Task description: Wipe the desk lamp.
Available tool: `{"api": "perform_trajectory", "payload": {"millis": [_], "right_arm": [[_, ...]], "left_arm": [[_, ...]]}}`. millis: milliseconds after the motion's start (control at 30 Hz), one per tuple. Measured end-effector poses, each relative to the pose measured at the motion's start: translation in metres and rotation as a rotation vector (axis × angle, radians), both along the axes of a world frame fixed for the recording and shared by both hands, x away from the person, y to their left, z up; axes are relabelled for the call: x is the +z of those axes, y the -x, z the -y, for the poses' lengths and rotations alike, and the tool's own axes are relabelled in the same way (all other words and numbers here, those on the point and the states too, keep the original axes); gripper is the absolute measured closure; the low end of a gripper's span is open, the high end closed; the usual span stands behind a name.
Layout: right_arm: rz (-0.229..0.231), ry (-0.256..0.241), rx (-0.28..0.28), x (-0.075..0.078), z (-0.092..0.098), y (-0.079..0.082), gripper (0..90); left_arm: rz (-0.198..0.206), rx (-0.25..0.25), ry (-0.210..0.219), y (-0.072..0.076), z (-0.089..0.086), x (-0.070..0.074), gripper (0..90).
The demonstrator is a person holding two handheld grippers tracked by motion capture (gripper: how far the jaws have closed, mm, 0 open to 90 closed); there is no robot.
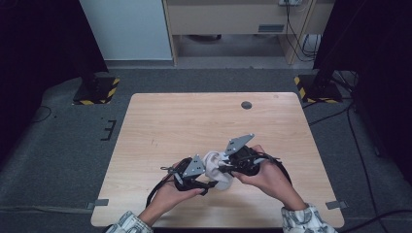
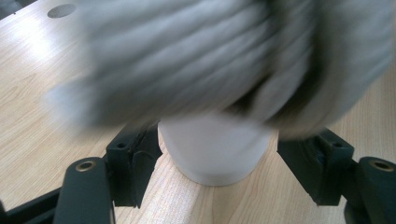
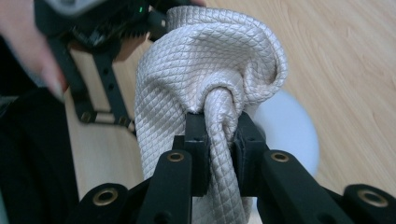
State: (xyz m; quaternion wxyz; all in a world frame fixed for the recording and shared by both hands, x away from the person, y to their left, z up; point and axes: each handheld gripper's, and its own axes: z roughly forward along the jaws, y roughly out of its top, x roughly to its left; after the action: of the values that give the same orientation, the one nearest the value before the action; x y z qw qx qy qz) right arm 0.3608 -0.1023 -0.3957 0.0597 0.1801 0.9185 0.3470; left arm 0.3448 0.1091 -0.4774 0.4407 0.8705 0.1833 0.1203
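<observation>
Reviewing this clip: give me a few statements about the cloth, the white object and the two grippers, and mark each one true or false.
1. The right gripper is shut on a bunched fold of the cloth. True.
2. The cloth is plain and smooth. False: it has a quilted diamond pattern.
3. The left gripper has its jaws clamped on the white cup. False: the jaws stand apart on either side of it, not touching.
4. The white cup stands on the wooden table. True.
5. The cloth lies flat on the table. False: it is bunched up and held above the cup.
</observation>
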Motion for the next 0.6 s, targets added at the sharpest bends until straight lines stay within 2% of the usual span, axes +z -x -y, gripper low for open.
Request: {"api": "perform_trajectory", "payload": {"millis": [100, 200, 300, 400, 467, 500, 600], "right_arm": [[-0.013, 0.012, -0.012, 0.003, 0.014, -0.001, 79.2], [-0.02, 0.017, -0.073, 0.004, 0.028, -0.007, 79.0], [0.008, 0.012, -0.153, 0.005, 0.039, -0.017, 78.8], [0.029, -0.013, -0.172, 0.003, 0.037, -0.024, 78.9], [0.039, -0.007, -0.201, 0.0, 0.038, -0.028, 79.1], [0.033, -0.025, -0.222, -0.005, 0.042, -0.032, 79.2], [0.005, -0.075, -0.24, -0.014, 0.053, -0.038, 79.5]], "left_arm": [[0.004, 0.005, 0.003, 0.001, 0.0, 0.0, 29.0], [0.0, 0.004, 0.005, 0.0, 0.0, 0.0, 29.1], [0.001, 0.007, 0.003, 0.0, 0.0, 0.0, 29.0], [0.003, 0.006, 0.002, 0.001, 0.0, 0.0, 29.0], [0.007, 0.006, 0.006, 0.001, -0.001, 0.001, 29.1], [0.007, 0.006, 0.007, 0.001, -0.001, 0.001, 29.1], [0.009, 0.008, 0.005, 0.001, -0.001, 0.001, 29.5]]}}
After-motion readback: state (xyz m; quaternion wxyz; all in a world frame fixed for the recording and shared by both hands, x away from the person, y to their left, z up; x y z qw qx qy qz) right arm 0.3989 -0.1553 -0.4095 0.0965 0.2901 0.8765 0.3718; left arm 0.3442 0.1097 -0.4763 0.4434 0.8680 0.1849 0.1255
